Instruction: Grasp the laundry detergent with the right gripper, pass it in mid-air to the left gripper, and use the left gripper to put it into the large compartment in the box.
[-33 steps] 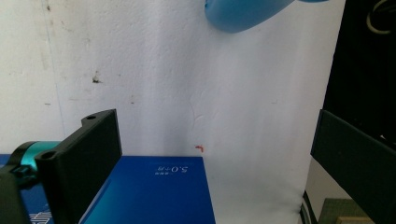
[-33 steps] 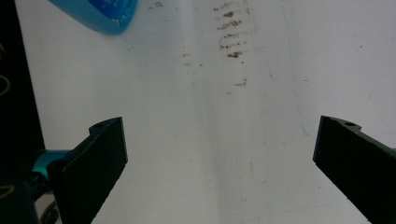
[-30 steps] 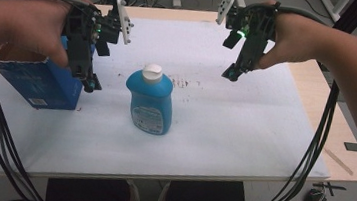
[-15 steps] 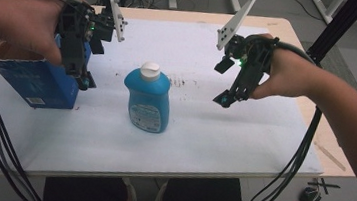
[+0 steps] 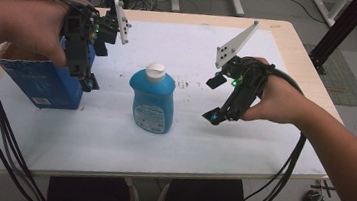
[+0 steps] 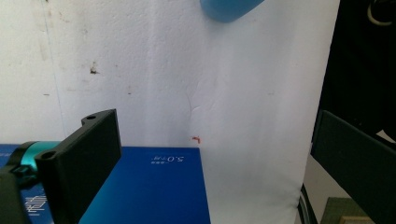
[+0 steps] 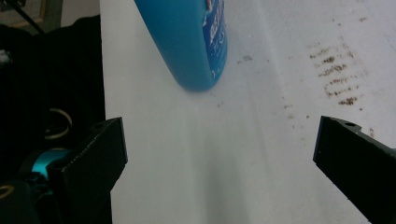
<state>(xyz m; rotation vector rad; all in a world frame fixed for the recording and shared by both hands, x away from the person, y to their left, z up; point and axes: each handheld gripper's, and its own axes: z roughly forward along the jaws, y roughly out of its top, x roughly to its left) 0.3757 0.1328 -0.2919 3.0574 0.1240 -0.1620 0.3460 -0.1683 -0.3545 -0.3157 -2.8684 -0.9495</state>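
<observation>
White-covered table (image 5: 243,137), blue box (image 5: 42,81) at its left, blue bottle (image 5: 152,100) near the middle; nothing gripped yet.

Box sits open-top, long axis running left-right along the table edge; bottle stands upright, long axis vertical, white cap (image 5: 155,69) pointing up; left gripper (image 5: 88,82) hangs over the box's right end, jaws wide, empty; right gripper (image 5: 215,117) sits right of the bottle, near but apart, jaws wide, aimed at its base; judgement: early stage, approach only; closing in, grasp and whatever move follows are all left.
</observation>
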